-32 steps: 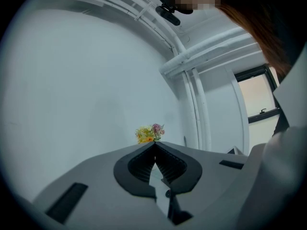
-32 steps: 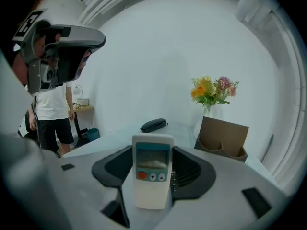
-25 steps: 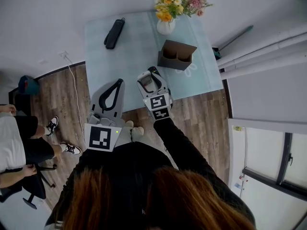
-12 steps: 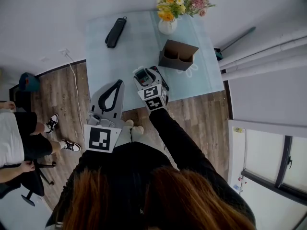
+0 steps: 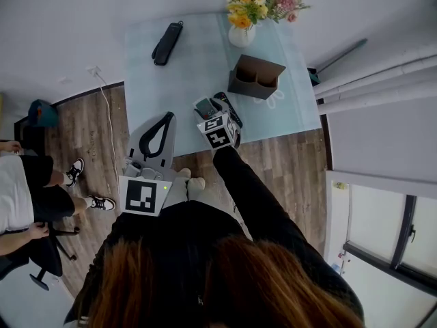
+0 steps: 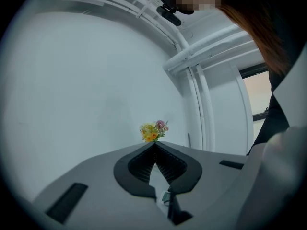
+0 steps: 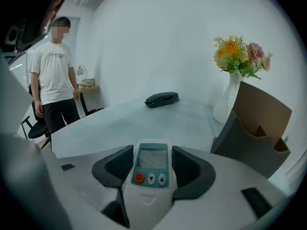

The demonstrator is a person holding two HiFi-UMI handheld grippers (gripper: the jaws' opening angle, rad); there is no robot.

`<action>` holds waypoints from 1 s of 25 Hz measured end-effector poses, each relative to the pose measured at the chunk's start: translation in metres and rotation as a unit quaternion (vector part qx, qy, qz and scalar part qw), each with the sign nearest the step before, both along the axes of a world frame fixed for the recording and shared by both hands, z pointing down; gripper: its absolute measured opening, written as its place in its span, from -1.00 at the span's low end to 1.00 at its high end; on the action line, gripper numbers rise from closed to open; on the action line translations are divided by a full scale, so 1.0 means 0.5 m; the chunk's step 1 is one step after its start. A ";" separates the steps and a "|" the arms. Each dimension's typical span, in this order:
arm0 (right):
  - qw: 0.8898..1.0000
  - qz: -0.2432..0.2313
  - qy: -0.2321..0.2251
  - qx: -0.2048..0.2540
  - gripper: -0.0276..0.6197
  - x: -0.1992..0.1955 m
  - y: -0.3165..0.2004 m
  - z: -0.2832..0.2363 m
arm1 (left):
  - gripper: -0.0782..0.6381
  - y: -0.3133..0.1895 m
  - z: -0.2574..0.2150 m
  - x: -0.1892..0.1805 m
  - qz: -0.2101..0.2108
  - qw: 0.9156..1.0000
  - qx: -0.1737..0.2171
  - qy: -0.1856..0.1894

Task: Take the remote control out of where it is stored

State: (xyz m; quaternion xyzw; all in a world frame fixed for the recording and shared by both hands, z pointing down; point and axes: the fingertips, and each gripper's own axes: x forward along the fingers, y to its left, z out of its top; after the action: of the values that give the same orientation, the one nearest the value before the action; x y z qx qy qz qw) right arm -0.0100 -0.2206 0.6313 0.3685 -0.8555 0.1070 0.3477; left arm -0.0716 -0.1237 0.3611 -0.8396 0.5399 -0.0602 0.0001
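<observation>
table: vase, cardboard holder, perhaps an umbrella

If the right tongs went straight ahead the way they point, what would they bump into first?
Probably the black object lying far across the table. The right tongs, shut on the remote control, point roughly at it, though depth is hard to judge.
</observation>
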 end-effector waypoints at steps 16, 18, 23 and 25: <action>0.998 0.028 -0.034 0.033 -0.47 0.026 -0.001 -0.046 | -0.77 -0.005 -0.002 0.020 0.022 1.000 0.004 0.001; 0.998 0.036 -0.037 0.039 -0.69 0.037 0.002 -0.053 | -0.77 -0.007 -0.002 0.024 0.027 1.000 0.004 0.003; 0.995 0.061 -0.059 0.045 -0.85 0.061 0.012 -0.071 | -0.77 -0.012 -0.003 0.035 0.038 0.999 0.005 0.007; 0.995 0.065 -0.058 0.048 -0.86 0.070 0.015 -0.074 | -0.77 -0.014 -0.005 0.041 0.043 0.999 0.007 0.009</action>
State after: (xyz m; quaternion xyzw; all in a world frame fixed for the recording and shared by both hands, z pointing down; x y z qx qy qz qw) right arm 0.0251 -0.2133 0.5945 0.4330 -0.8523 0.1096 0.2722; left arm -0.0513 -0.1306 0.3586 -0.8623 0.5041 -0.0488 0.0032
